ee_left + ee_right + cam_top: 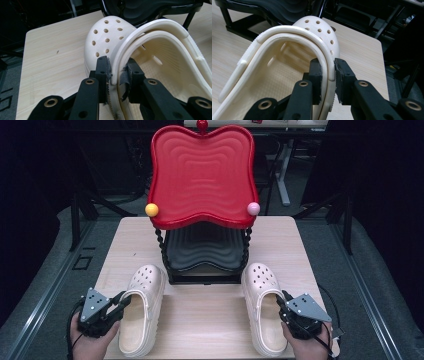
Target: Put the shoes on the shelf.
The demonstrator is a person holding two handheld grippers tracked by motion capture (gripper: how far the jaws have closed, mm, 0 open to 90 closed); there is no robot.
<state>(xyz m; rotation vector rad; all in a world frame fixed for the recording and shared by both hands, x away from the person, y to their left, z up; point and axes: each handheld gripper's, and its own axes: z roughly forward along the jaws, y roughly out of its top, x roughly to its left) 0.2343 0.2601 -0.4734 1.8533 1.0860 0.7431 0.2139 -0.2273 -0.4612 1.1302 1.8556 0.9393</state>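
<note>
Two cream perforated clogs lie on the wooden table [205, 320], toes toward a small rack. My left gripper [123, 301] is shut on the left clog [145, 282], pinching its outer side wall. In the left gripper view the fingers [102, 67] clamp the rim and folded strap of that clog [106, 37]. My right gripper [283, 303] is shut on the right clog [261, 279] at its outer side. In the right gripper view my right gripper [328, 75] squeezes the rim and strap of that clog [318, 25].
A two-tier rack stands mid-table, with a red wavy tray [202, 175] on top and a black tray [202, 250] beneath on black twisted posts. A yellow ball [151, 209] and a pink ball [253, 208] cap the front corners. Dark floor surrounds the table.
</note>
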